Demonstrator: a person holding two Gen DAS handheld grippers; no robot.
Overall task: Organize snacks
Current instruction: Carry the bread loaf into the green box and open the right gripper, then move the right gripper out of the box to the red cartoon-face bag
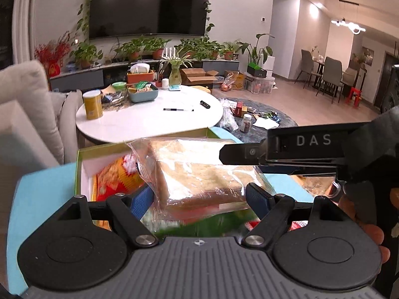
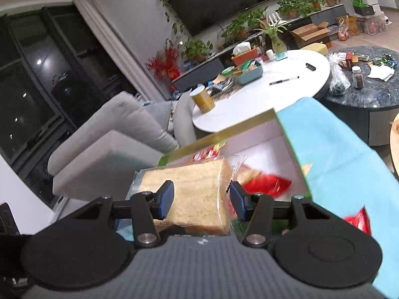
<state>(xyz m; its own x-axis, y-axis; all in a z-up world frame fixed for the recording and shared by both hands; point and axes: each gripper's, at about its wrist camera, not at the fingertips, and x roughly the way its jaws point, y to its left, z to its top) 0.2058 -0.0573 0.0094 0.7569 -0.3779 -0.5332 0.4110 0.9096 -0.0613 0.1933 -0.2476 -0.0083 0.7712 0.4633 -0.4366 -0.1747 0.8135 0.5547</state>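
A clear-wrapped loaf of sliced bread (image 1: 199, 172) sits between the blue pads of my left gripper (image 1: 199, 196), which is shut on it, above a green-rimmed white box (image 1: 82, 172) of snack packets. My right gripper (image 2: 202, 199) is shut on the same bread (image 2: 197, 194) from the other side, over the box (image 2: 286, 134). The right gripper's finger (image 1: 281, 152) crosses the bread's top in the left wrist view. A red and orange packet (image 1: 117, 177) lies in the box, and a red packet (image 2: 269, 184) shows in the right wrist view.
The box rests on a light blue surface (image 1: 42, 199). Behind stands a white round table (image 1: 154, 122) with a yellow can (image 1: 92, 104), a blue tray (image 1: 143, 93) and a pen (image 1: 178, 110). A grey sofa (image 2: 119, 129) is at left, a dark round table (image 2: 374, 92) at right.
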